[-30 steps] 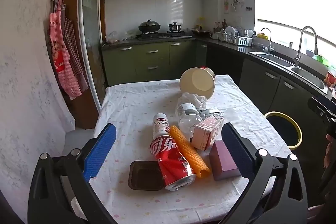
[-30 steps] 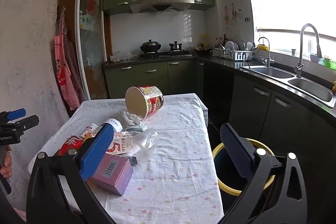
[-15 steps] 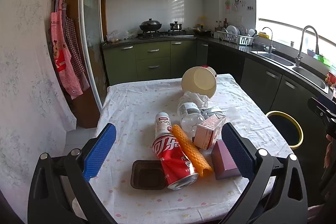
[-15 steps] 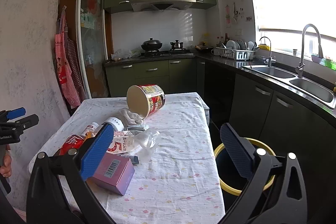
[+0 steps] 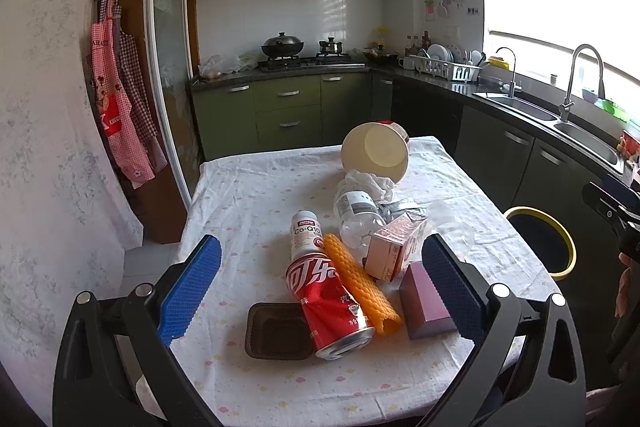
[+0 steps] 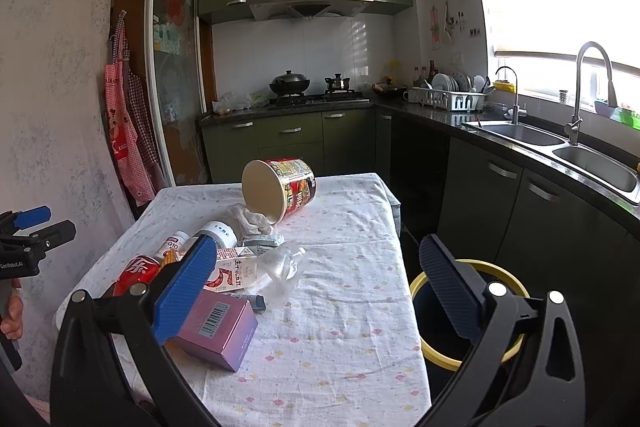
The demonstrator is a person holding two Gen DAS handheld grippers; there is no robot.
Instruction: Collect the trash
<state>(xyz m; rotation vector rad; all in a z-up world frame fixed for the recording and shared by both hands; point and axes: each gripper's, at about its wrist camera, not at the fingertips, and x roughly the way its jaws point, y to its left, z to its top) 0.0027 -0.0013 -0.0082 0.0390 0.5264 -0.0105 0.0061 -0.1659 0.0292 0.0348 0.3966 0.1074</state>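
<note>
Trash lies on a table with a white cloth [image 5: 248,211]: a red can [image 5: 330,301], a dark plastic tray [image 5: 278,331], an orange mesh roll [image 5: 360,283], a white supplement bottle [image 5: 306,233], a clear bottle [image 5: 358,215], a pink carton [image 5: 394,253], a purple box [image 6: 218,333] and a tipped noodle cup [image 6: 280,189]. My left gripper [image 5: 320,291] is open above the near edge, with the can and roll between its fingers' line of sight. My right gripper [image 6: 316,291] is open over the table's right side, near the box.
A yellow-rimmed bin [image 6: 516,283] stands on the floor right of the table. Green cabinets, a stove [image 6: 316,97] and a sink [image 6: 560,147] line the back and right. Aprons [image 5: 120,123] hang on the left wall.
Both views shifted slightly; the left gripper tilted up a little. Nothing on the table moved and both grippers stayed open.
</note>
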